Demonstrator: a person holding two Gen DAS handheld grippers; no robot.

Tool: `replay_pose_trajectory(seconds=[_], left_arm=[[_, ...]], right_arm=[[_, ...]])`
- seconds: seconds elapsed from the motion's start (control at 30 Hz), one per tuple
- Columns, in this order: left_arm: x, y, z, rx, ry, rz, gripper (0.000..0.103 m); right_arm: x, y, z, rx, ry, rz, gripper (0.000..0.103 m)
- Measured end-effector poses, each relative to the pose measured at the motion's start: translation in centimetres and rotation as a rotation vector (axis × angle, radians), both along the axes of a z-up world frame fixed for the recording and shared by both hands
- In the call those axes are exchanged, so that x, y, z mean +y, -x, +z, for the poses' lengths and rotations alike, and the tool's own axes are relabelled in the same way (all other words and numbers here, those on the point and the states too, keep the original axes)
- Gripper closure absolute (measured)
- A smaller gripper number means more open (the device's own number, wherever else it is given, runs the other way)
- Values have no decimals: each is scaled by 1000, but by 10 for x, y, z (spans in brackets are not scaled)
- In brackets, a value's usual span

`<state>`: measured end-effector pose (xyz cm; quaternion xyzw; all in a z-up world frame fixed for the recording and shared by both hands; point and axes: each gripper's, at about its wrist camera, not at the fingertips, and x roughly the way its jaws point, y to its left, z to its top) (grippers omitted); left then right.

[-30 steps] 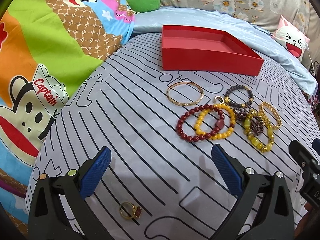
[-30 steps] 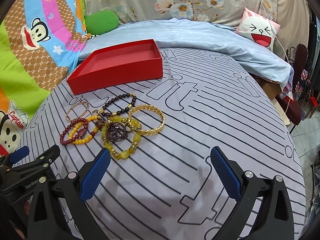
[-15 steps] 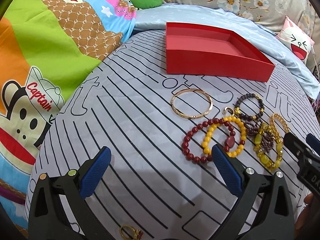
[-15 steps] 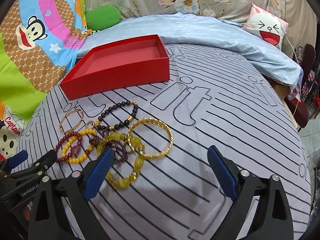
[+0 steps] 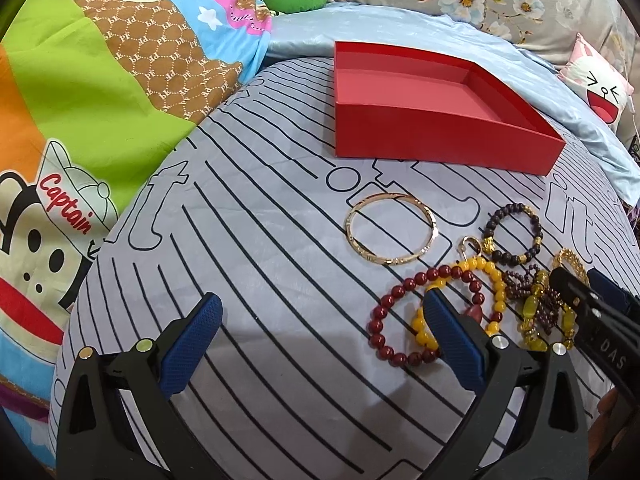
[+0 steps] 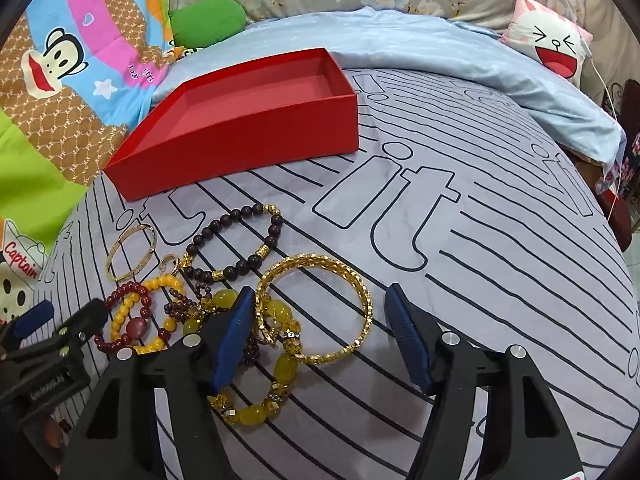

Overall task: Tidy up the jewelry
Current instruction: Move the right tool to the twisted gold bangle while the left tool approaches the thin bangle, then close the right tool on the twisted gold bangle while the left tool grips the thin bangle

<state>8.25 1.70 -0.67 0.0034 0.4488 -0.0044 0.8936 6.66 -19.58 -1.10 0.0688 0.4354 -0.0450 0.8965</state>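
Left wrist view. Left gripper (image 5: 320,332) spread wide, holding nothing, low above the striped grey bedsheet (image 5: 248,248). Right blue pad (image 5: 452,344) hanging over the overlapping red bead bracelet (image 5: 384,320) and yellow bead bracelet (image 5: 496,280); contact with them not clear. Thin gold bangle (image 5: 390,229) flat on the sheet, just beyond these two, apart from them. Farther to the right, dark bead bracelet (image 5: 514,236), and a small gold ring (image 5: 471,245) beside it. Red box (image 5: 436,140) open and bare inside, toward the far edge of the sheet, long axis across the view, right end turned a little away. Tip of the right gripper (image 5: 592,308) entering from the right edge, above the tangled pile.

Right wrist view. Right gripper (image 6: 320,332) also open, gripping nothing. Thick gold bangle (image 6: 316,310) flat on the sheet between the two pads; left blue pad (image 6: 234,336) at its left rim, right pad well clear of it. Big yellow stone bracelet (image 6: 260,412) below, under the bangle's near edge and partly hidden by the left finger. Dark bead bracelet (image 6: 240,242) as a long oval, long axis from near left to far right. Thin gold bangle (image 6: 131,253) toward the left edge of the sheet. Red box (image 6: 240,148) beyond the jewelry, long axis rising from left to right. Left gripper (image 6: 52,340) visible at the lower left, next to the red and yellow beads.
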Motion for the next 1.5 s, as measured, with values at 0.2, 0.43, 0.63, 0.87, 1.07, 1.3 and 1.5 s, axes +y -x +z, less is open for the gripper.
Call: replay_pose_trajectory(seconds=[0.2, 0.43, 0.63, 0.87, 1.07, 1.3, 1.5], left_arm=[[-2, -13, -2, 7, 14, -3, 7], [-6, -40, -6, 33, 48, -2, 7], [-18, -52, -12, 38, 40, -36, 7], [-25, -55, -13, 20, 15, -62, 14], [-28, -52, -9, -3, 11, -93, 40], [-26, -48, -3, 17, 66, -116, 45], [-25, -35, 5, 11, 72, -124, 45]], right_arm=[[-1, 1, 2, -12, -4, -3, 48], [-4, -2, 9, -25, -10, -7, 48], [-6, -6, 8, -15, -20, -13, 48], [-7, -8, 5, -4, -28, -14, 48], [-6, -7, 6, -5, -29, -14, 48], [-5, -2, 13, -20, -25, -16, 48], [-2, 2, 22, -30, -12, -16, 48]])
